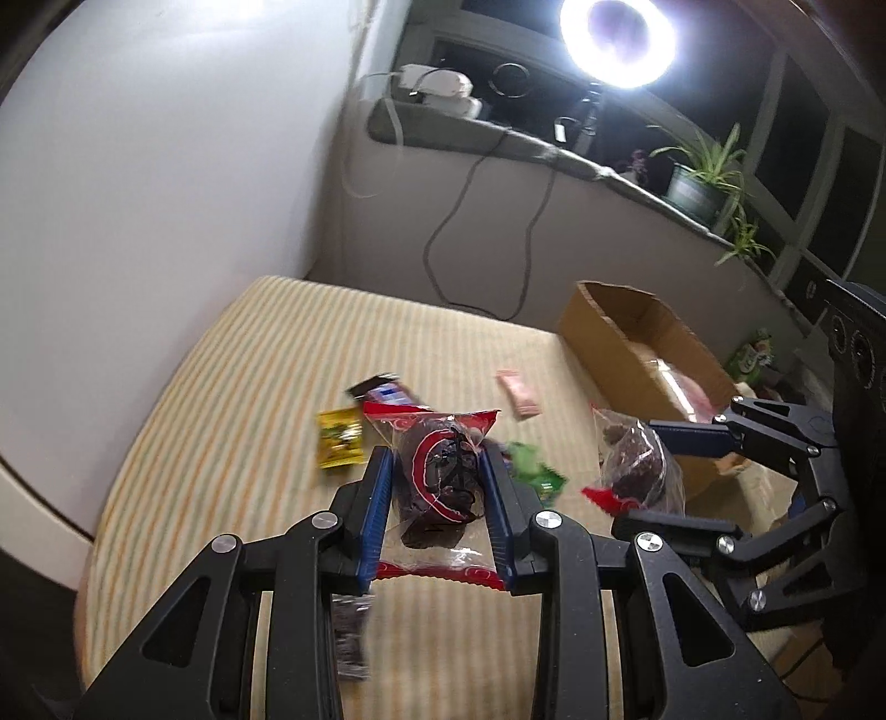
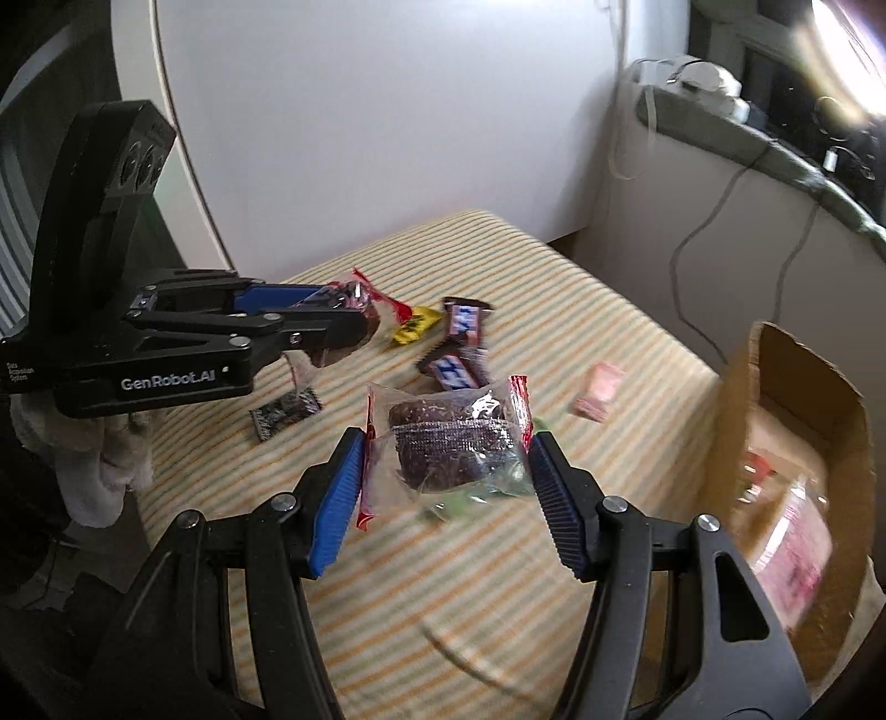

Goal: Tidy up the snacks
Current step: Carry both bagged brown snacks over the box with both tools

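Both your tools are grasping something: the left tool point(image 1: 437, 493) a dark cake packet point(image 1: 440, 487), the right tool point(image 2: 446, 493) another cake packet point(image 2: 443, 443). The cardboard box point(image 2: 803, 387) already holds some packets; several snacks remain beside it on the striped surface point(image 1: 221, 443).

Cream-and-orange striped cover point(image 2: 609, 354) — yellow packet point(image 1: 339, 437), pink packet point(image 1: 519, 393), brown box point(image 1: 637, 343).

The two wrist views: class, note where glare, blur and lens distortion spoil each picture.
Left wrist view: the ring light burns out to white glare, the striped surface curves from fisheye distortion, and the yellow packet is smeared. Right wrist view: flare washes the top right corner, the cardboard box contents are motion-blurred, while the wrapped dark snack between the jaws stays fairly sharp.
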`<state>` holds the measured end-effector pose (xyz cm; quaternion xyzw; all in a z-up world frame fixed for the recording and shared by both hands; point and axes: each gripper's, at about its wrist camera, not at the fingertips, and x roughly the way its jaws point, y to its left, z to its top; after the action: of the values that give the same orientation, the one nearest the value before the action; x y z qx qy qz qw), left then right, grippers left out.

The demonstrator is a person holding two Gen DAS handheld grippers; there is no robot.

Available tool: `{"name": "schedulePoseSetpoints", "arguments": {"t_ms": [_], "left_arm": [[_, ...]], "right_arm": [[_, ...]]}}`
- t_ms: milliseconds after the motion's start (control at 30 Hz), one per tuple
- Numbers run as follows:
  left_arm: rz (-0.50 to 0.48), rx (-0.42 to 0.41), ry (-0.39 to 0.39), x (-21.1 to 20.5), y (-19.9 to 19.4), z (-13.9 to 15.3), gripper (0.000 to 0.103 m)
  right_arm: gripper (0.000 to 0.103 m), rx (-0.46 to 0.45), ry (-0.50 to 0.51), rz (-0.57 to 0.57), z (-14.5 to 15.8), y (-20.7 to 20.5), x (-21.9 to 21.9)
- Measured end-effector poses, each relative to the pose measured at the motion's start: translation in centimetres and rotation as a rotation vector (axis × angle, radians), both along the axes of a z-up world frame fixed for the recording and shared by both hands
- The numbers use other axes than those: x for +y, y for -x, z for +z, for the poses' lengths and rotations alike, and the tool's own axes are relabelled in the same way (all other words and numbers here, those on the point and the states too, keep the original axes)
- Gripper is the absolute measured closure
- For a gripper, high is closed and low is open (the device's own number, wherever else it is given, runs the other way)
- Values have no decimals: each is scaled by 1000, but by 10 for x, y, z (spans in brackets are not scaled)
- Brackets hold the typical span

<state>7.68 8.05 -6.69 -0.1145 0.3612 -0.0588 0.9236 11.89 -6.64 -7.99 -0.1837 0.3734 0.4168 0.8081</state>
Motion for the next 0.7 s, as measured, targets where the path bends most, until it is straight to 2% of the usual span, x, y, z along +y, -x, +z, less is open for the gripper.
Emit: {"name": "schedulePoseSetpoints", "arguments": {"t_ms": [300,700], "left_arm": [[-104,-29,2,-53,-17,15,73],[-213,-36,-14,-118,-55,23,73]], "right_arm": [[40,-22,-32,-135,15,-18,-70],[40,-40,-35,-296,19,-49,-152]]}}
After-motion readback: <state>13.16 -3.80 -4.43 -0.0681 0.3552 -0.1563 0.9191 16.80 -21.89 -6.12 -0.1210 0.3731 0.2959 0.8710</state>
